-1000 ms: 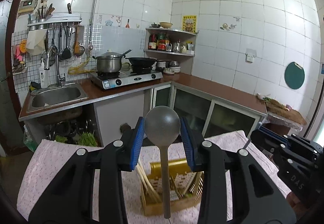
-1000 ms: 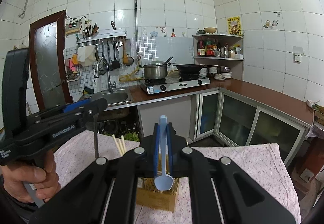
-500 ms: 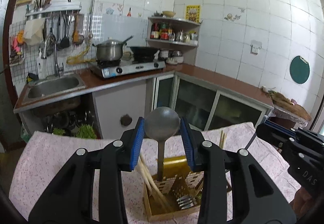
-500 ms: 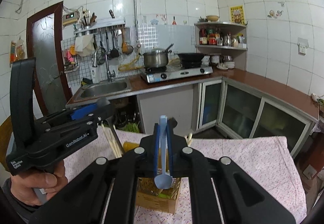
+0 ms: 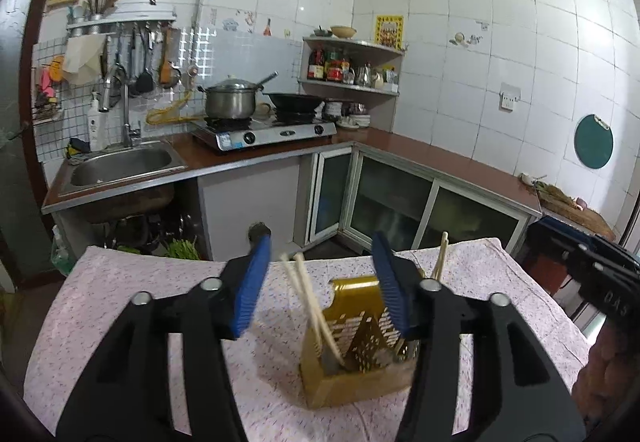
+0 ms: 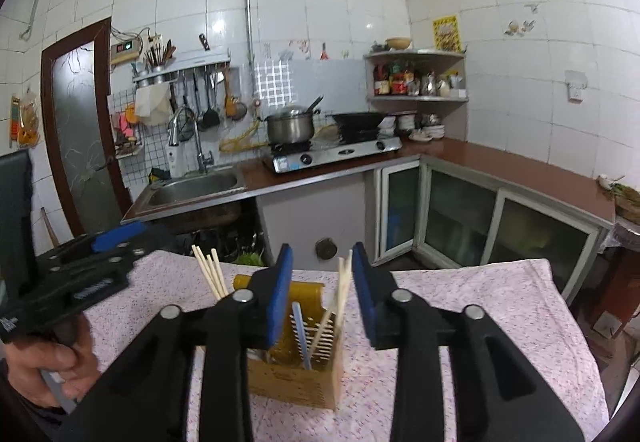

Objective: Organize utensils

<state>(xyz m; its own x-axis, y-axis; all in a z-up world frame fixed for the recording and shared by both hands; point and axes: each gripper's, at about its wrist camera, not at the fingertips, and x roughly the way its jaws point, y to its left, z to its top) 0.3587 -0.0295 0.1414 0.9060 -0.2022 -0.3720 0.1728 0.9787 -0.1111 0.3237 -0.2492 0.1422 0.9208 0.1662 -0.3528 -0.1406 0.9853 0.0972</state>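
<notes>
A wooden utensil holder [image 5: 352, 382] with a yellow perforated insert stands on the pink-clothed table [image 5: 132, 294]. Pale chopsticks [image 5: 306, 294] lean out of it. My left gripper [image 5: 322, 278] hovers just above the holder, its jaws opening, with nothing pressed between the blue pads. A grey shape [image 5: 331, 357] low in the holder may be the ladle. In the right wrist view the holder [image 6: 296, 382] sits below my right gripper [image 6: 322, 292], whose jaws are also opening and empty. A light blue spoon [image 6: 301, 334] stands handle-up in the holder among chopsticks [image 6: 342, 292].
The left gripper [image 6: 80, 270], held by a hand [image 6: 52, 362], shows at the left of the right wrist view. The right gripper [image 5: 600, 282] shows at the right edge of the left wrist view. Beyond the table are a sink [image 5: 120, 162], a stove [image 5: 264, 130] and counter cabinets.
Both grippers sank toward the holder and their jaws spread. The grey ladle is gone from the left jaws. The blue spoon left the right jaws and now stands in the holder.
</notes>
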